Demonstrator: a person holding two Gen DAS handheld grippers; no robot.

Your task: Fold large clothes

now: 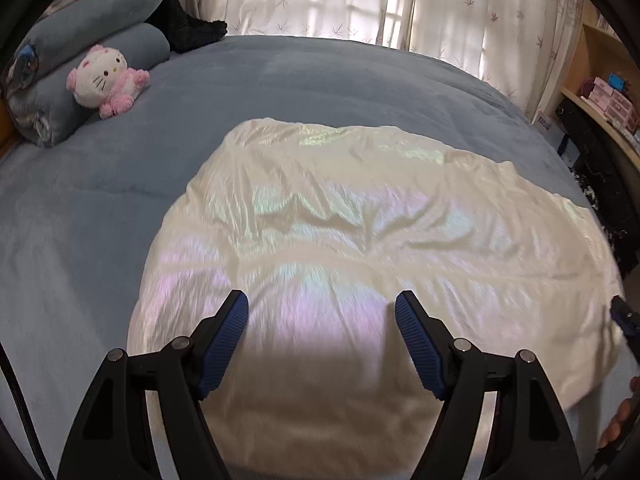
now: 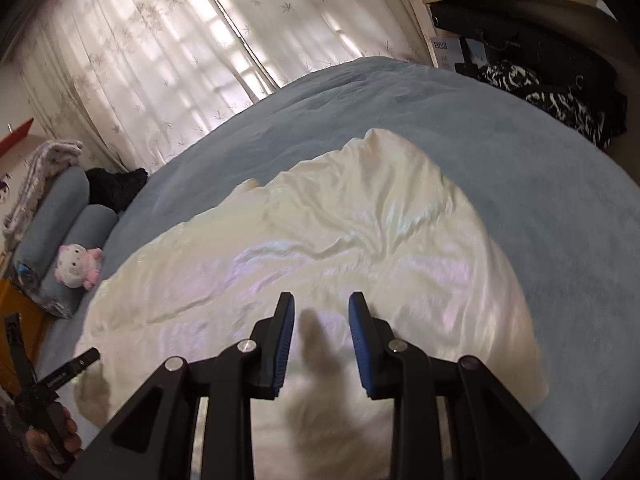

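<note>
On the left wrist view, we hold the left gripper (image 1: 322,306) above the near part of a cream, shimmering garment (image 1: 360,220) spread wrinkled over the blue bed cover (image 1: 280,80). Its jaws stand wide apart with nothing between them, the blue pads (image 1: 226,344) clear of the cloth. A pink-and-white plush cat (image 1: 106,80) sits beyond the garment's far left corner, leaning on rolled grey-blue bolsters (image 1: 100,28). White patterned curtains (image 1: 360,0) hang behind the bed, and wooden shelves (image 1: 600,80) stand past the garment's right edge.

On the right wrist view, we see the right gripper (image 2: 321,306) over the same garment (image 2: 360,220), jaws parted by a narrower gap and holding nothing; its shadow falls on the cloth just below. The garment lies in the middle of the bed cover (image 2: 520,140), one corner peaked toward the curtains (image 2: 160,40). The plush cat (image 2: 78,266) sits left of the garment. Our left hand (image 2: 48,436) grips its tool beside the garment's near left edge.
</note>
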